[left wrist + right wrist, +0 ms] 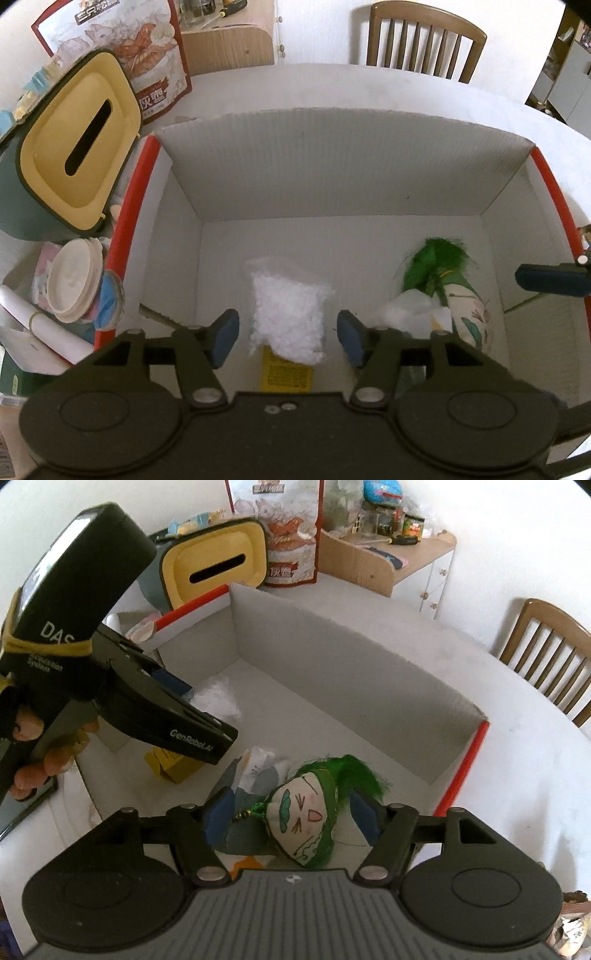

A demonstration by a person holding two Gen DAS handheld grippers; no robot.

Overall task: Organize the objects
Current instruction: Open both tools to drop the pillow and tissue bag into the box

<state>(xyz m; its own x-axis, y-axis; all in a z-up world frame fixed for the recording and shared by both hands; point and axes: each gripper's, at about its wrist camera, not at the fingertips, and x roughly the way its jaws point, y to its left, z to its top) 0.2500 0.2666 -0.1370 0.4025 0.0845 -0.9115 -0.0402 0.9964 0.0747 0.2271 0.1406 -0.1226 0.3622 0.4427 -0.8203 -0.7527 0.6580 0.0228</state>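
From the left wrist camera, the left tongs (288,338) hang wide open over a white cardboard box (332,166) with red edge strips, holding nothing. Between the blue pads (225,338), on the box floor, lies a clear bag of white granules (290,314), its near end resting over a small yellow carton (286,373). Further right in the box lies a green-haired doll (448,280), beside some crumpled white wrapping (402,312). One blue finger of the right tongs (550,278) pokes in from the right edge. Outside the box on the counter (369,85), to the left, stand a green tissue box with a yellow slotted lid (79,144), a red snack pouch (147,55) and a lidded paper cup (74,278). A wooden chair (424,40) stands beyond the counter.

From the right wrist camera, the right tongs (291,821) are open, their fingers either side of the doll (306,823), which lies on the box floor with its painted face up; I cannot tell whether the pads touch it. The left tongs (173,686) reach into the box from the left, gripped by a hand (48,749), above the granule bag (216,698) and the yellow carton (173,764). The tissue box (214,565) and snack pouch (291,542) stand past the box's far corner.
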